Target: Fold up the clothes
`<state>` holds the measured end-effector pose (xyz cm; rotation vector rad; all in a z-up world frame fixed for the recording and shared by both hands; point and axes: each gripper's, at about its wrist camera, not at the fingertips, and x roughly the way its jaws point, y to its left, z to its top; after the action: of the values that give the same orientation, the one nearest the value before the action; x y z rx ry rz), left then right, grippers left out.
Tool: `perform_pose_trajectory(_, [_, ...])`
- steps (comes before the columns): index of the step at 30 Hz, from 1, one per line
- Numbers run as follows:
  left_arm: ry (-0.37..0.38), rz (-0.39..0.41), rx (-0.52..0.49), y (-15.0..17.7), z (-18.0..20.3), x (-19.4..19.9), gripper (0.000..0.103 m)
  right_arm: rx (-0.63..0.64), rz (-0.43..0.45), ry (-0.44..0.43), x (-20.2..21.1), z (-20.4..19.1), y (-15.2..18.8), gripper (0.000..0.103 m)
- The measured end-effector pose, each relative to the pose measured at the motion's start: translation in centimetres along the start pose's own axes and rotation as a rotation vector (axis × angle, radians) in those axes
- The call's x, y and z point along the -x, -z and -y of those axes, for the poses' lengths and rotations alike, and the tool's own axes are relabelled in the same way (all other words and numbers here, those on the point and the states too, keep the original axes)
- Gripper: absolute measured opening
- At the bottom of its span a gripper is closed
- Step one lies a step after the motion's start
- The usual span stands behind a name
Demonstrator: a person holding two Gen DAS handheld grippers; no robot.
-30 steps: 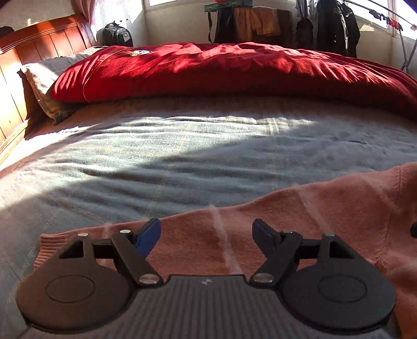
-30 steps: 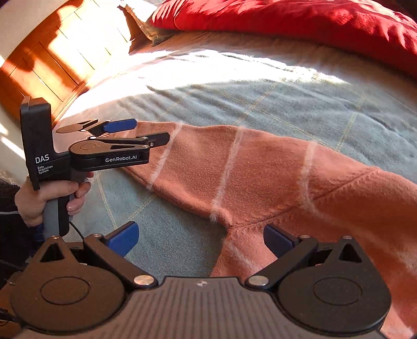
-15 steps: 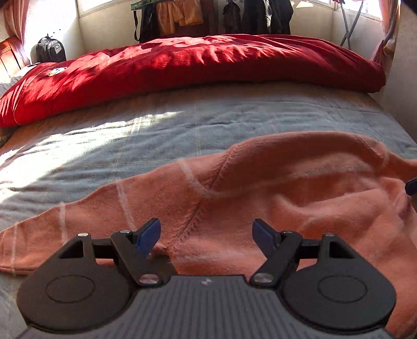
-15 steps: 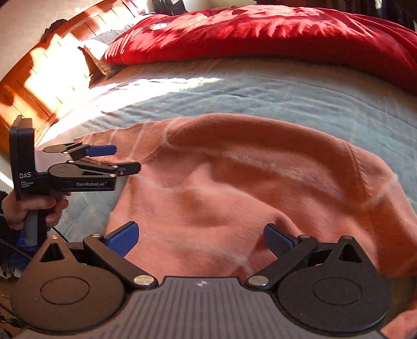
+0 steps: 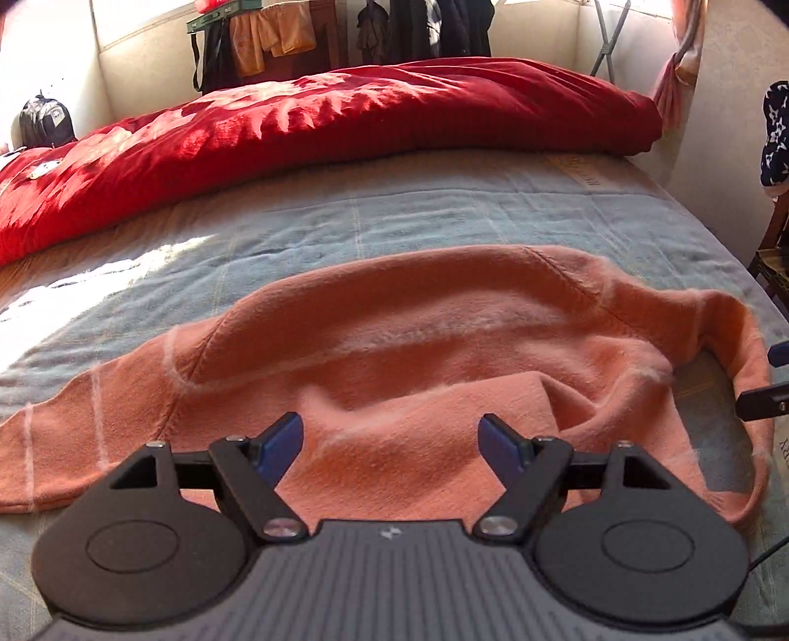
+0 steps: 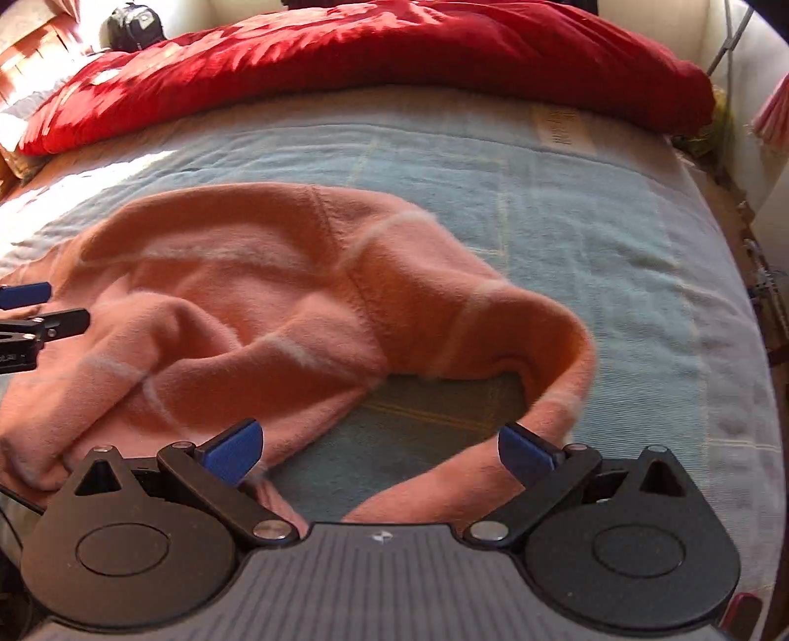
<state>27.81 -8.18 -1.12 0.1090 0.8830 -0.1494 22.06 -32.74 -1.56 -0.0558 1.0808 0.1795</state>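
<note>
An orange-pink sweater (image 5: 419, 345) with thin pale stripes lies crumpled on the grey-blue bed cover (image 5: 345, 217). One sleeve stretches flat to the left; the other curls round at the right. My left gripper (image 5: 392, 444) hovers open over the sweater's near body, nothing between its blue pads. In the right wrist view the sweater (image 6: 256, 296) fills the left half, and its curled sleeve (image 6: 557, 365) loops round a bare patch of cover. My right gripper (image 6: 379, 451) stands open above that patch and the sleeve end. The left gripper's fingertips (image 6: 44, 308) show at the left edge.
A red duvet (image 5: 320, 128) is bunched along the far side of the bed. Clothes hang on a rack (image 5: 276, 39) by the window behind it. A black backpack (image 5: 47, 123) sits at the far left. The bed's right edge (image 6: 739, 345) drops off near a wall.
Both grippers have swept to the right along the sweater, from its left sleeve to its body and right sleeve. Both stayed open and empty. The headboard has left both views.
</note>
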Motion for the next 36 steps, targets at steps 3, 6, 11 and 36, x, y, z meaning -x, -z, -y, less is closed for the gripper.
perform_pose_trajectory(3, [0.031, -0.003, -0.021, -0.6, 1.7, -0.5, 0.079, -0.083, -0.046, 0.051, -0.8, 2.3, 0.9, 0.103])
perform_pose_trajectory(6, [0.050, -0.006, -0.054, -1.0, 3.2, -1.1, 0.079, -0.145, -0.071, 0.037, -1.0, 2.9, 2.0, 0.103])
perform_pose_trajectory(11, [0.073, -0.019, -0.081, -1.4, 4.8, -2.2, 0.079, -0.096, -0.115, 0.068, -2.1, 0.0, 2.4, 0.103])
perform_pose_trajectory(36, [0.148, -0.027, -0.111, -1.7, 6.7, -3.6, 0.079, 0.134, -0.164, 0.665, -4.8, 4.3, 6.3, 0.103])
